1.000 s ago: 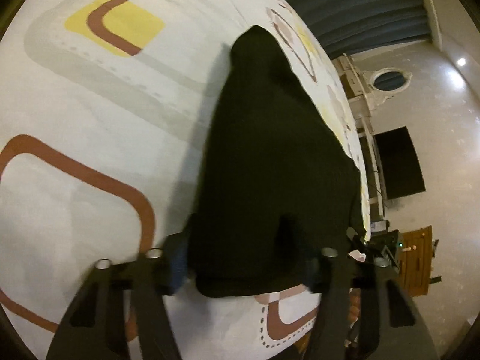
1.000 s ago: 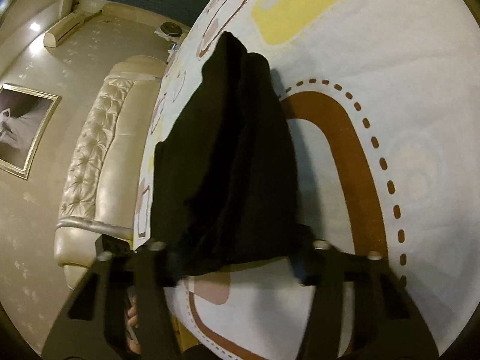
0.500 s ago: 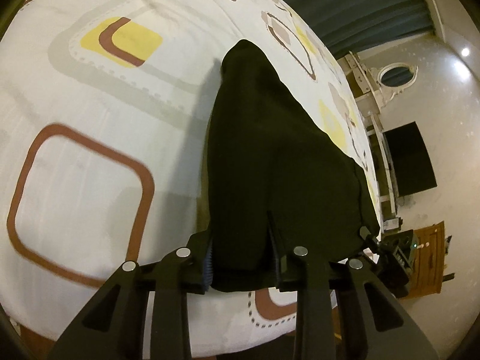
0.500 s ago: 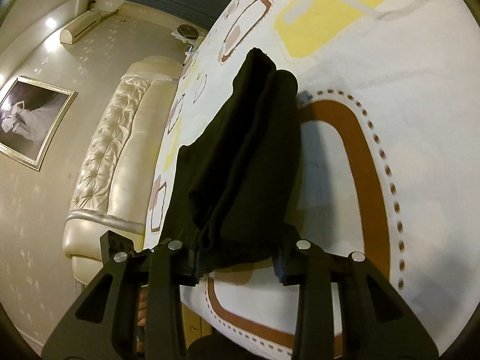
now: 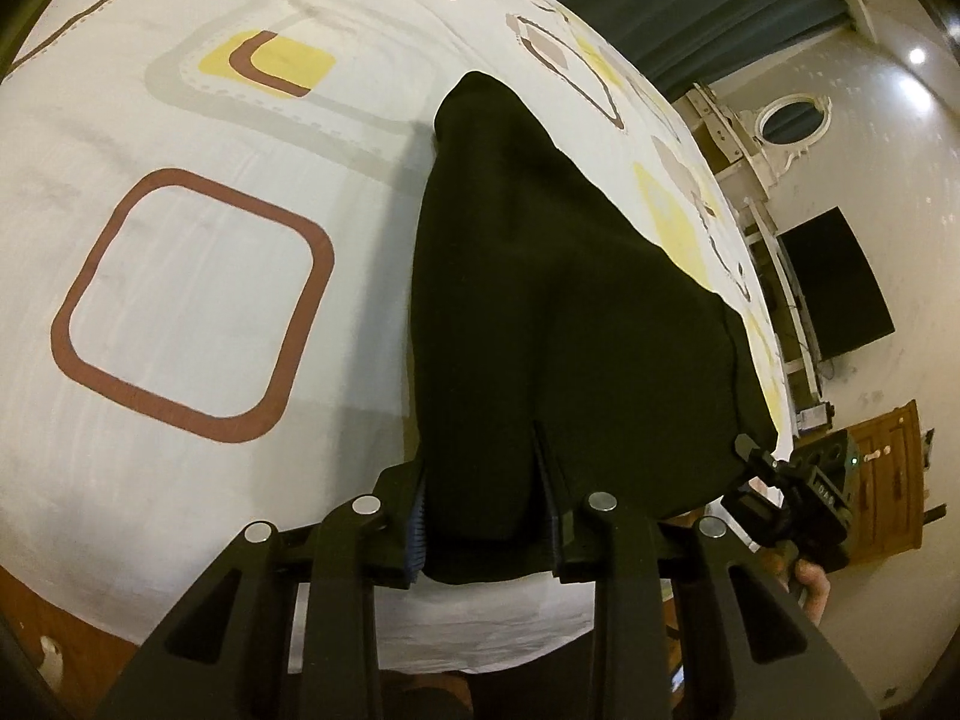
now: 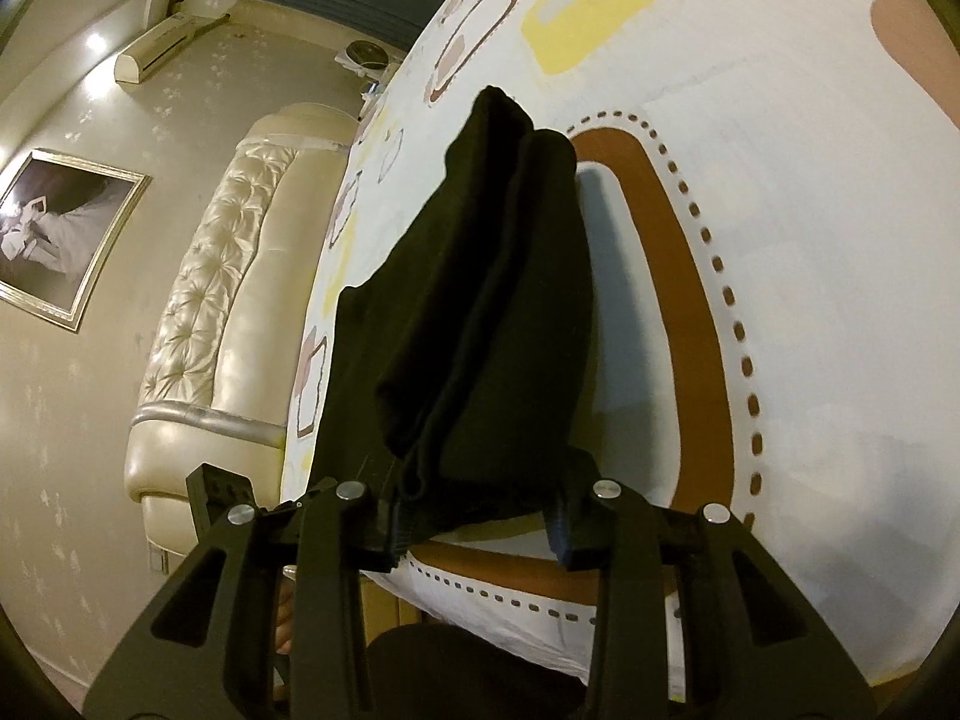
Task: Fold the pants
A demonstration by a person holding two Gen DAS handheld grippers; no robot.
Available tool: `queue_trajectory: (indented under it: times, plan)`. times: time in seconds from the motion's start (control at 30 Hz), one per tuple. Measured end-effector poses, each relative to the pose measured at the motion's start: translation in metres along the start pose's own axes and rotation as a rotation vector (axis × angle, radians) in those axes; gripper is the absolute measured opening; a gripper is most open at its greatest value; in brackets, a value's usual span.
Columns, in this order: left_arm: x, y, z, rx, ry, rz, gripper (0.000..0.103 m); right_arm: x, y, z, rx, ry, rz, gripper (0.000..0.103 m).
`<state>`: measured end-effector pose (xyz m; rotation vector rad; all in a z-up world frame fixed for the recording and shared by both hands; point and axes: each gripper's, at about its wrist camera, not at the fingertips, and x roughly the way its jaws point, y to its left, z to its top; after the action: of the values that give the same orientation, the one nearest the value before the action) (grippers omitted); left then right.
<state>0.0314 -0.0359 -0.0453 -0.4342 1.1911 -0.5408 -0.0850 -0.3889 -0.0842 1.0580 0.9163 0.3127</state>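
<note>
The black pants (image 5: 540,300) hang as a folded bundle above the bed (image 5: 180,276), running from the lower middle of the left wrist frame up to a narrow end near the upper middle. The left tongs (image 5: 486,516) are clamped on the near edge of the cloth, their jaws narrow with the fabric pinched between the blue-edged pads. At the lower right of that frame the right tongs (image 5: 744,450) bite the other corner of the same edge, a bit of a hand showing below them.

In the right wrist view the pants (image 6: 480,312) rise from the lower middle toward the upper middle, showing several stacked layers along their side. The right tongs (image 6: 480,516) grip the lower edge, jaws set narrow around the cloth. The bedsheet (image 6: 780,180) is white with brown, yellow and grey rounded squares. A tufted cream headboard (image 6: 204,300) and a framed picture (image 6: 60,240) fill the left of the frame. No readable writing or brand shows in either view.
</note>
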Motion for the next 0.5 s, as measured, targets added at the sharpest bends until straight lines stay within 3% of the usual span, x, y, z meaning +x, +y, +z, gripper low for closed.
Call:
queue_trajectory:
  times: [0.5]
  plan:
    - [0.002,0.012,-0.010,0.018,-0.012,-0.011,0.034,0.008,-0.022,-0.005,0.036,-0.001,0.014,0.035]
